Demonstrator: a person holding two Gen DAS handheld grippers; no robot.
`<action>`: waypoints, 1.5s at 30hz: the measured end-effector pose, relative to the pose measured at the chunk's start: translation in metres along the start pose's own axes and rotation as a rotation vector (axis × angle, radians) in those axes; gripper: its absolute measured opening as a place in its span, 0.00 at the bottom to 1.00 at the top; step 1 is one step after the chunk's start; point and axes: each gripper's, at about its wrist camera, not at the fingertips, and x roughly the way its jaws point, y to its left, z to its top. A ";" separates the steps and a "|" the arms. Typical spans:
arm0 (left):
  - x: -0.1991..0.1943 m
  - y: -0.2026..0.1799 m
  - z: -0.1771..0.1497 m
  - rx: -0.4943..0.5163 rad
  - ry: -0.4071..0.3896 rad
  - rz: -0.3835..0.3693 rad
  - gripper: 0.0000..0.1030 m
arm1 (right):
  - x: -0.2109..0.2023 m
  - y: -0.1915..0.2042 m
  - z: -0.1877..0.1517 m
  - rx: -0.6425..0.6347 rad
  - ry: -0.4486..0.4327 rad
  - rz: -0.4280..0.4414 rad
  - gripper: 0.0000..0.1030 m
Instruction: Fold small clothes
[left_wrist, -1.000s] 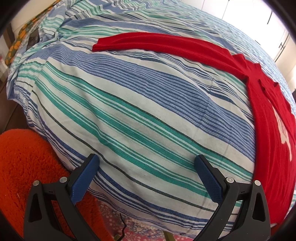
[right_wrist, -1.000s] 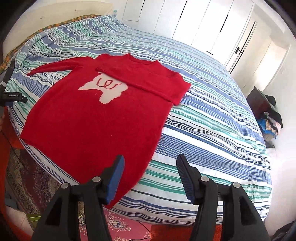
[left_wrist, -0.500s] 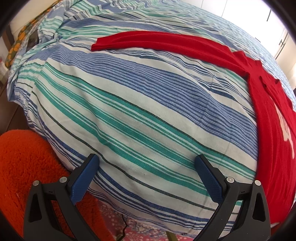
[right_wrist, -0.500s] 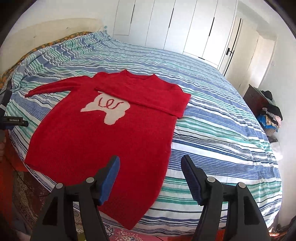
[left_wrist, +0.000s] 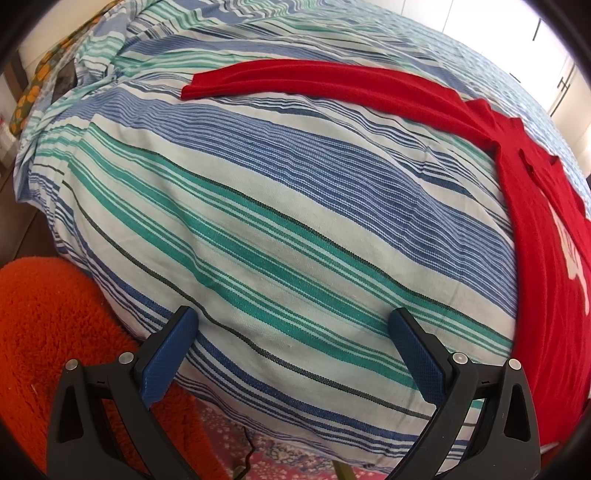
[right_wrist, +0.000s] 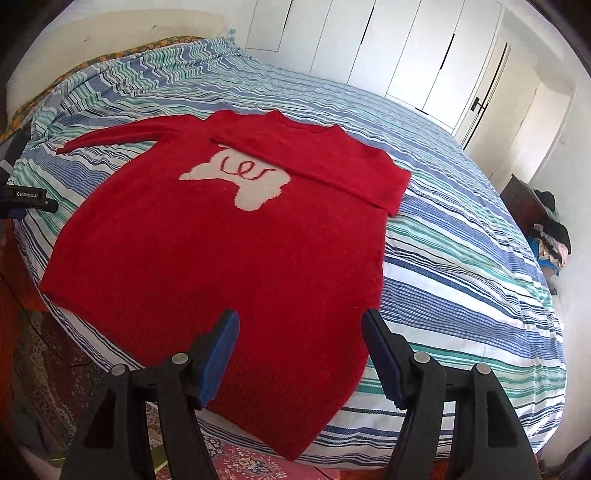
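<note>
**Red sweater flat on the striped bed, both grippers released**

At the far left of the left wrist view, an orange shaggy rug (left_wrist: 48, 325) lies on the floor beside the bed (left_wrist: 280, 206), whose cover is striped in blue, green and white. The left gripper (left_wrist: 293, 334) hangs over the bed's near edge with its blue-padded jaws spread wide and only striped cover between them; it grips nothing. Further right in that view, one sleeve (left_wrist: 317, 79) of the red sweater (left_wrist: 546, 266) stretches out straight across the cover, well apart from the gripper, and the sweater's body runs down the right border of the picture.

In the right wrist view, the left gripper's black body shows at the left edge, just beside the bed. The red sweater (right_wrist: 207, 251) lies front up, near the bed's foot, its hem reaching the edge and hanging slightly over. A cream patch (right_wrist: 240, 181) with a red squiggle sits on the chest. The sleeve on the right side is folded (right_wrist: 325, 162) across the chest, just below the neckline. The right gripper (right_wrist: 299, 332) hovers above the lower right part of the sweater's body, its jaws apart and not pressing on the fabric. Right of the sweater the cover is bare, with white wardrobe doors (right_wrist: 406, 48) behind and a heap of clothes (right_wrist: 550, 236) by the wall.
</note>
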 end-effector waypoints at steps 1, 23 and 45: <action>0.000 0.000 0.000 0.000 0.000 0.000 0.99 | -0.001 0.000 0.000 -0.003 -0.002 -0.001 0.66; -0.015 0.010 0.003 -0.062 -0.032 -0.050 0.98 | -0.007 -0.002 0.002 0.008 -0.037 -0.009 0.66; 0.073 0.159 0.165 -0.640 -0.066 -0.459 0.61 | -0.003 -0.002 0.002 0.000 -0.012 -0.008 0.66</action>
